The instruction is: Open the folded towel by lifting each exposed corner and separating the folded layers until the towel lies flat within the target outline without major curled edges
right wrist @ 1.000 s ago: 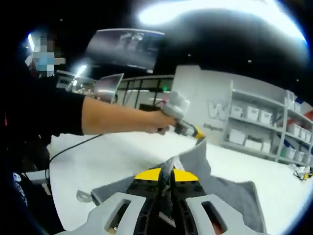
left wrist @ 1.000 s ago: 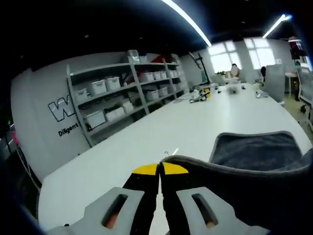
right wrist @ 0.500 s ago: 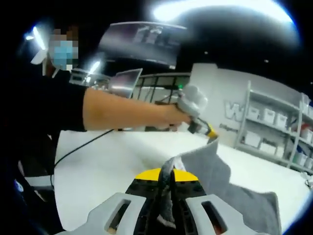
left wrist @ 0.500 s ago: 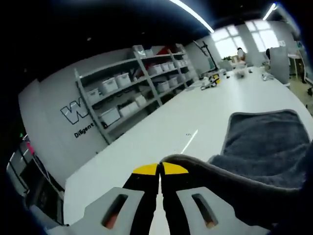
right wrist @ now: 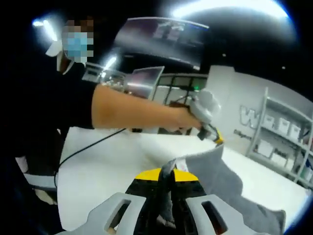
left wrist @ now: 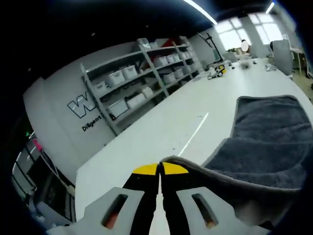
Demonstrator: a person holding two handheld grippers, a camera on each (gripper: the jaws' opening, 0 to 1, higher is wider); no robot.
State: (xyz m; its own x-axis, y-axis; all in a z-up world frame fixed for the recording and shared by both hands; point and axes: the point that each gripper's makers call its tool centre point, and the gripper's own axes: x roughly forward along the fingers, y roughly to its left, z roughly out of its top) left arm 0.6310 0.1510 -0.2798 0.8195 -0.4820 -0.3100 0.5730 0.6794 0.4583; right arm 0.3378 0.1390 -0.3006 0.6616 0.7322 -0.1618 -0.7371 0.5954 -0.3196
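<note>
A dark grey towel point(left wrist: 266, 142) lies on the white table point(left wrist: 161, 132). Its near edge is lifted, and the left gripper point(left wrist: 160, 170) is shut on that edge's corner. In the right gripper view the same towel point(right wrist: 215, 178) rises in a raised fold. The right gripper point(right wrist: 169, 174) is shut on another corner of the towel close to the lens. The left gripper point(right wrist: 213, 134), held in a person's hand point(right wrist: 183, 117), pinches the far corner of the raised edge above the table point(right wrist: 102, 161).
Grey shelves with white bins point(left wrist: 142, 83) stand along the wall beyond the table. Small objects point(left wrist: 217, 71) lie at the table's far end. A black cable point(right wrist: 88, 147) runs across the table near the person. Shelving point(right wrist: 281, 139) shows at right.
Both grippers have kept hold of their corners. The left gripper has moved further away from the right one, stretching the raised edge. More of the towel now lies spread on the table.
</note>
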